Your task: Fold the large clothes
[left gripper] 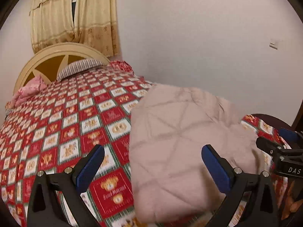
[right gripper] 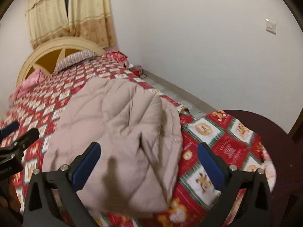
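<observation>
A pale pink quilted coat (left gripper: pixel 181 143) lies folded into a thick bundle on the red patterned bedspread (left gripper: pixel 72 117), near the bed's foot. It also shows in the right wrist view (right gripper: pixel 117 132). My left gripper (left gripper: pixel 153 168) is open and empty, held above the coat's left edge. My right gripper (right gripper: pixel 149 164) is open and empty, held above the coat's right edge. The right gripper also shows at the right of the left wrist view (left gripper: pixel 284 147). The left gripper shows at the left of the right wrist view (right gripper: pixel 15 138).
A cream headboard (left gripper: pixel 55 56), a striped pillow (left gripper: pixel 79 68) and a pink pillow (left gripper: pixel 30 90) are at the bed's far end. A white wall (left gripper: pixel 208 47) runs along the bed's right side. A dark round footboard (right gripper: pixel 280 141) borders the near right. Curtains (left gripper: pixel 75 17) hang behind.
</observation>
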Demonstrator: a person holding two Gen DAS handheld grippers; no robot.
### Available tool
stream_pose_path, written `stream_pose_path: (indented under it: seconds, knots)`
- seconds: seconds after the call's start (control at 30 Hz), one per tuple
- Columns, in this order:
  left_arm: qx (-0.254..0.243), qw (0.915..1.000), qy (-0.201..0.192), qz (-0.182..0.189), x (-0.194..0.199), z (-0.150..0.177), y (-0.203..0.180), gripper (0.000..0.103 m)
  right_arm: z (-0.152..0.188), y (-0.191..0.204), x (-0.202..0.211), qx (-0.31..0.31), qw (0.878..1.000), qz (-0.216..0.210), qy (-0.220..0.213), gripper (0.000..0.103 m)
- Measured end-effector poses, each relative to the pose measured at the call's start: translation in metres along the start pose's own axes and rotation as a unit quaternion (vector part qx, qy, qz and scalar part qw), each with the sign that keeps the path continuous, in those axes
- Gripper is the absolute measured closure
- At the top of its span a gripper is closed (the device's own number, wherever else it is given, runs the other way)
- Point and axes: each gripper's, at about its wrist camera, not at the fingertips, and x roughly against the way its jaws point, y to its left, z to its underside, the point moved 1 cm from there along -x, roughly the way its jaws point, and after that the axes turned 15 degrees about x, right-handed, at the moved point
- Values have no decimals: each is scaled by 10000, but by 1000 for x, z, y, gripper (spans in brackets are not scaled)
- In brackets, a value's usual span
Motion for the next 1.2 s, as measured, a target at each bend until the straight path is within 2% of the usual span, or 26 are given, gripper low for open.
stream_pose_path:
  seconds: [0.1,0.2,0.33,0.57,0.67,0.77,0.9,1.07,1.2]
  knots:
    - [154,9996,254,-35,8,13,1,1,8,-2,8,-85,10000,-40,28,0]
    - [214,9993,256,-139,18,21,6,1,14,1,18,5,10000,-20,98,0]
    - [323,9990,-8,-324,40,19,11,1,18,11,47,237,9997,30,29,0]
    - [635,9969,-451,-145,83,6,13,1,7,25,87,347,9977,25,-582,0]
    - [518,9947,-807,-372,100,4,11,1,4,31,96,355,9963,-8,-778,0]
    - [395,9935,-950,-497,108,3,6,1,0,38,105,483,9950,73,-876,0]
    - [283,9941,-996,-332,120,2,-2,1,-3,43,116,506,9927,114,-1087,0]
    - [171,9917,-1254,-211,136,2,-6,1,-5,42,126,424,9900,151,-1334,0]
    - [203,9921,-1229,-118,137,3,-6,1,-5,44,130,443,9889,179,-1407,0]
